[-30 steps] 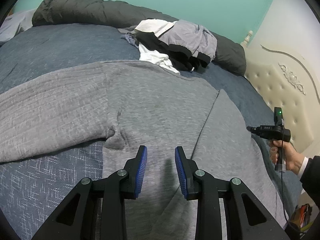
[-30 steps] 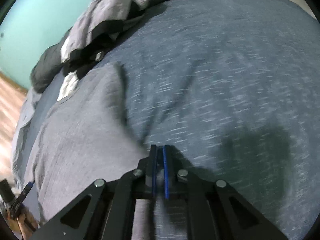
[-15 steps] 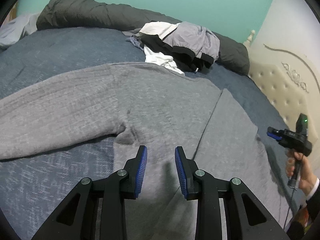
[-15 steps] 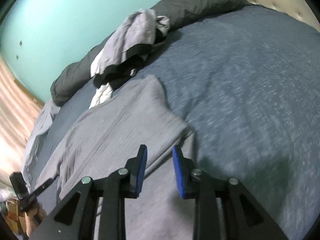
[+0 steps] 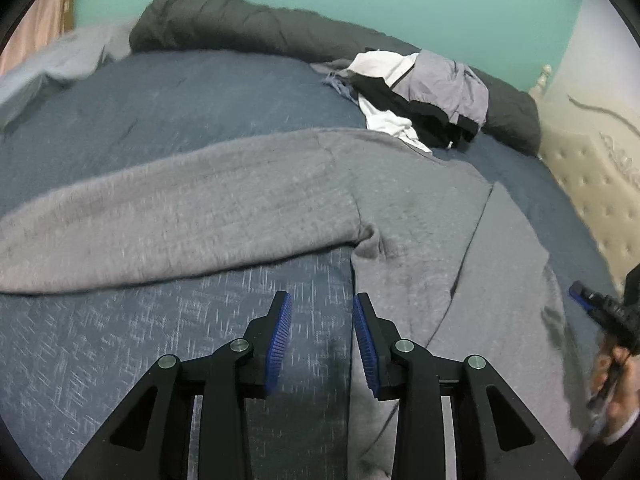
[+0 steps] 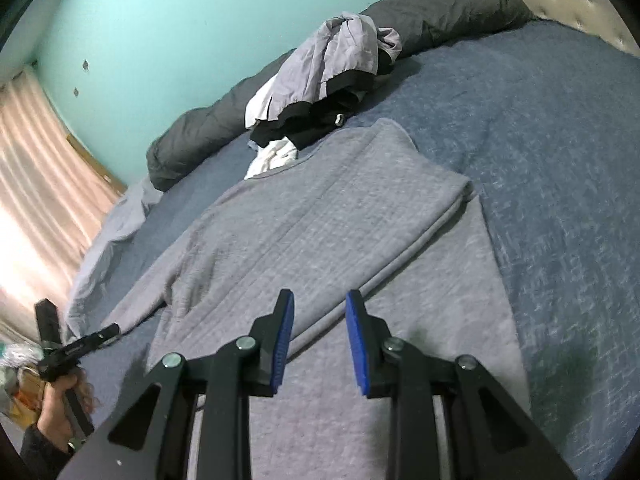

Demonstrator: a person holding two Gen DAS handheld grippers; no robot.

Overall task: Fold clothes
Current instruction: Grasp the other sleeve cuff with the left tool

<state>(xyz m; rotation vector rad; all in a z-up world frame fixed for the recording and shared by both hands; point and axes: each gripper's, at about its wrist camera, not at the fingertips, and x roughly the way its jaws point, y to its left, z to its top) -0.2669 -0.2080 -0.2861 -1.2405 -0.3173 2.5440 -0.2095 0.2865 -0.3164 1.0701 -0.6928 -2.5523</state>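
A grey knitted sweater point(image 5: 400, 208) lies flat on the blue bedcover point(image 5: 160, 120). Its one sleeve point(image 5: 160, 216) stretches out to the left. In the right wrist view the sweater point(image 6: 320, 220) has its other side folded over the body, with the fold's edge point(image 6: 432, 232) running down toward my right gripper point(image 6: 320, 296). That gripper hovers above the sweater, its jaws opening with nothing between them. My left gripper point(image 5: 322, 298) hangs over the bedcover at the sweater's side edge, below the armpit. Its jaws are also opening and hold nothing.
A pile of grey, black and white clothes point(image 5: 424, 96) sits at the far side beside a rolled dark duvet point(image 5: 240, 28). A padded headboard point(image 5: 592, 184) bounds the right. A curtain point(image 6: 36, 184) hangs at the left. Each hand-held gripper point(image 5: 600, 304) point(image 6: 80, 344) shows in the other's view.
My right gripper went from shut to open and pulled back and up from the sweater. My left gripper slid left, from over the sweater's body to its side edge.
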